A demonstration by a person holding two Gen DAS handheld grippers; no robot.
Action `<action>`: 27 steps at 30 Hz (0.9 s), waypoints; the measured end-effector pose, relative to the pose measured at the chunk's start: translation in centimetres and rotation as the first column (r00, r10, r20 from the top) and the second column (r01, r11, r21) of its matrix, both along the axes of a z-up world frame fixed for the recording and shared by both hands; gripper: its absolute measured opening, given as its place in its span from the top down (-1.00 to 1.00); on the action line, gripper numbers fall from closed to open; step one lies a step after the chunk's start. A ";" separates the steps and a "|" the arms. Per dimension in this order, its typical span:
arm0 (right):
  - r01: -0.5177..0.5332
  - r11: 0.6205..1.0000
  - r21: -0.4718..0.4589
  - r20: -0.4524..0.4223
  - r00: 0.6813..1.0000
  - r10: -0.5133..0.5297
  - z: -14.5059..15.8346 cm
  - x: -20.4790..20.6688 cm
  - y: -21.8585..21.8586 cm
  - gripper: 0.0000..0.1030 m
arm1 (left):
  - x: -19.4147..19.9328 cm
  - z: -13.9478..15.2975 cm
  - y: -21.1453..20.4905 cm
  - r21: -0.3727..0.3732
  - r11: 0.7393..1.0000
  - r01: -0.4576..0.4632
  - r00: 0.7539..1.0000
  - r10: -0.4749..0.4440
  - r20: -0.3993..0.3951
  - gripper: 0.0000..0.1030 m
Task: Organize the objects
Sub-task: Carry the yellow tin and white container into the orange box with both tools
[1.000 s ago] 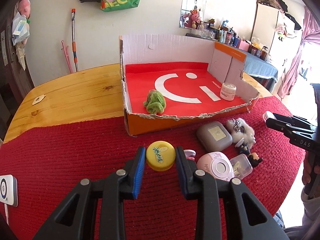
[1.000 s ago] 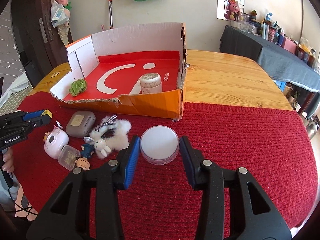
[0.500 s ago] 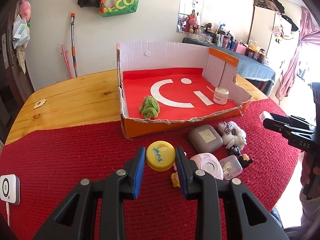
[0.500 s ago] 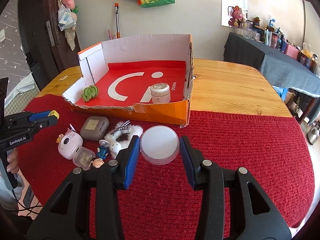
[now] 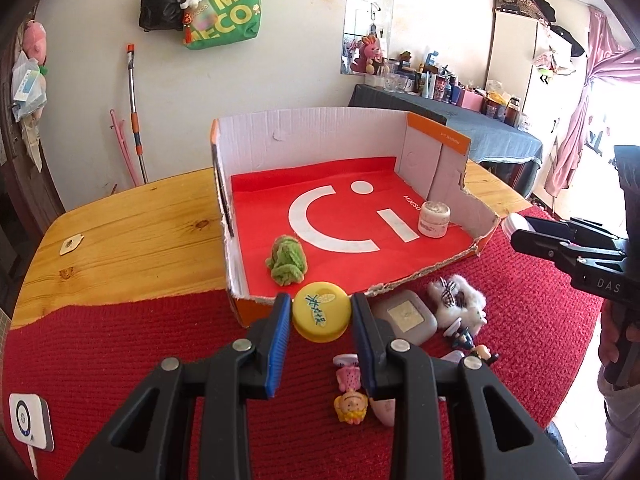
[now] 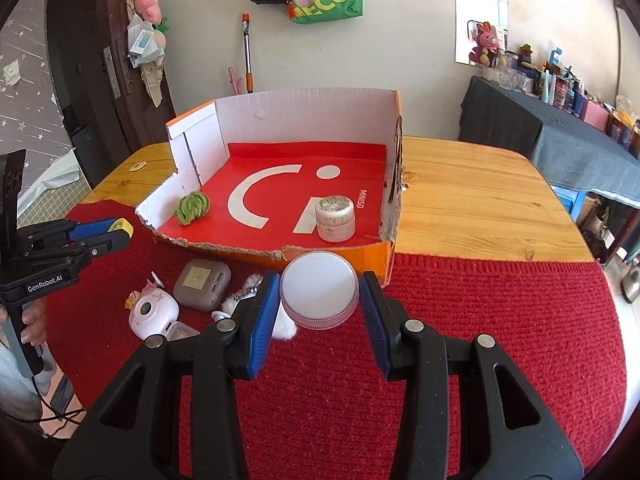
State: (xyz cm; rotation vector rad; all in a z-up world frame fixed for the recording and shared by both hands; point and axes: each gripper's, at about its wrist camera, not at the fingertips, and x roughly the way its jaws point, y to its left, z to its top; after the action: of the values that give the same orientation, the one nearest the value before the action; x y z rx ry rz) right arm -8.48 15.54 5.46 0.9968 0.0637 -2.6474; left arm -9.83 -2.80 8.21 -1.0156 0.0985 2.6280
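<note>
Left wrist view. The left gripper (image 5: 322, 316) was clamped on a yellow cap (image 5: 321, 317), both blue pads against its rim, and held it above the red mat (image 5: 100, 344). At 5 o'clock of the cap, a small doll (image 5: 351, 394) lay on the mat. At 3 o'clock lay a grey case (image 5: 406, 317), and beyond it a white plush (image 5: 460, 306). At 12 o'clock, the open cardboard box (image 5: 304, 132) stood on the wooden table (image 5: 132, 236). Inside, a green scrunchie (image 5: 287, 260) lay near the torn front edge and a white jar (image 5: 434, 220) stood at 2 o'clock by the side wall.

Right wrist view. The right gripper (image 6: 319, 296) was closed on a round white tin (image 6: 319, 294), gripped at both sides above the mat (image 6: 500, 320). At 9 o'clock lay the case (image 6: 202, 284); at 8 o'clock, a pink toy camera (image 6: 154, 314). The plush (image 6: 280, 326) showed partly behind the left finger. At 12 o'clock, the jar (image 6: 335, 218) stood in the box (image 6: 304, 112), with the scrunchie (image 6: 193, 207) at 10 o'clock. At far 9 o'clock, the left gripper (image 6: 120, 229) appeared side-on with the cap's yellow edge (image 6: 122, 225) at its tip.
</note>
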 end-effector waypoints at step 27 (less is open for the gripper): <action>-0.272 0.960 0.065 0.258 0.934 0.247 -3.8 -11.0 -6.6 0.24 | -9.8 -3.3 6.2 -0.086 0.956 0.279 0.935 -0.250 0.250 0.38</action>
State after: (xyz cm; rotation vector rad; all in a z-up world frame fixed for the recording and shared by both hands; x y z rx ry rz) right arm -19.50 8.93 1.71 1.2505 0.2553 -2.2828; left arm -19.58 3.38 4.96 -1.2531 0.3190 2.2633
